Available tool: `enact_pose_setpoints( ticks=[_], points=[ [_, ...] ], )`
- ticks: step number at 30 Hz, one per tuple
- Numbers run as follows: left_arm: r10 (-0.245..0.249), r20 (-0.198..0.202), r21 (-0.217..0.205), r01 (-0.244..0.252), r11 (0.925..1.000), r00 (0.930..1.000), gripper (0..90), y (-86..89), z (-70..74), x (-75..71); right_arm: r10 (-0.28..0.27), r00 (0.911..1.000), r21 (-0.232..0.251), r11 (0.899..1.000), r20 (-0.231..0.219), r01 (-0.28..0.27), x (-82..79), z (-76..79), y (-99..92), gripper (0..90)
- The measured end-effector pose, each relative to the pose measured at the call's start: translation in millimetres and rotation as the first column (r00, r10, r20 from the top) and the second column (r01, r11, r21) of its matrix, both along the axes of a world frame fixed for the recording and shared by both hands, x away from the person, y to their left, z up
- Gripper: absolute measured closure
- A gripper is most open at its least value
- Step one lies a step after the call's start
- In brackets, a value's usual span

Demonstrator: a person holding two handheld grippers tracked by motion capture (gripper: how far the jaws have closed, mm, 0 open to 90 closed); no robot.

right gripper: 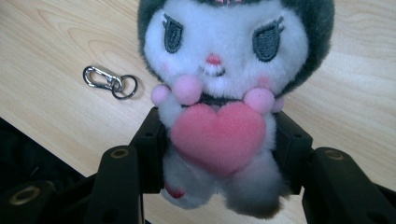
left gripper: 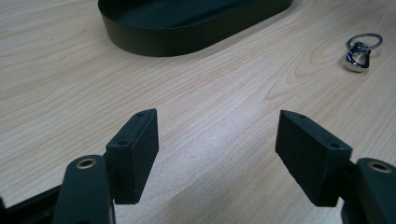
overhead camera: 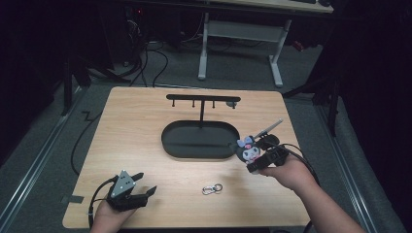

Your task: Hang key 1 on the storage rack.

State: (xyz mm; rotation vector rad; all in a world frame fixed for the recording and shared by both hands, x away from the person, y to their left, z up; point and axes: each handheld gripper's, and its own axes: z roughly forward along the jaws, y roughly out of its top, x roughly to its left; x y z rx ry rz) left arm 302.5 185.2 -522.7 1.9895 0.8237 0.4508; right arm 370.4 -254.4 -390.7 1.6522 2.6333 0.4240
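A small plush doll (right gripper: 219,84) with a dark hood, white face and pink heart sits between the jaws of my right gripper (right gripper: 219,154), which is shut on its body. In the high view the doll (overhead camera: 247,149) is held just off the right end of the black oval tray (overhead camera: 180,141), above the table. A silver clasp with a ring (overhead camera: 212,189) lies on the wood near the front, also seen in the right gripper view (right gripper: 109,82) and the left gripper view (left gripper: 360,51). My left gripper (overhead camera: 141,187) rests at the front left, open, nothing between its jaws (left gripper: 217,149).
A black hanger stand (overhead camera: 202,100) with small hooks rises from the tray's back. The wooden table (overhead camera: 136,121) ends in dark floor on all sides. A white desk frame (overhead camera: 240,43) and cables lie beyond the far edge.
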Motion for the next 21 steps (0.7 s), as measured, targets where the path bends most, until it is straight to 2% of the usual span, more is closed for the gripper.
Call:
enact_pose_setpoints(
  ticks=[6, 7, 17, 21],
  points=[
    [-0.002, 0.0, 0.0, 0.002, 1.0, 1.0, 30.7, 0.2, 0.2, -0.1, 0.018, 0.9998, 0.005, 1.0, 0.012, -0.019, 6.3, 9.7, 6.1, 48.9],
    [-0.003, 0.0, 0.0, 0.003, 1.0, 1.0, 30.7, 0.1, 0.3, -0.1, 0.022, 0.9996, 0.001, 1.0, 0.015, -0.022, 9.6, 15.2, 8.5, 48.9],
    [-0.007, -0.003, 0.001, 0.007, 1.0, 1.0, 30.7, 0.5, 0.1, -0.1, 0.024, 0.9993, 0.014, 1.0, 0.03, -0.025, 25.9, 35.4, 14.2, 48.9],
    [-0.012, -0.008, 0.002, 0.012, 0.9999, 0.9999, 30.6, 0.8, 0.0, 0.3, 0.017, 0.9996, 0.02, 1.0, 0.023, -0.018, 32.0, 40.1, 14.9, 48.8]
  ],
)
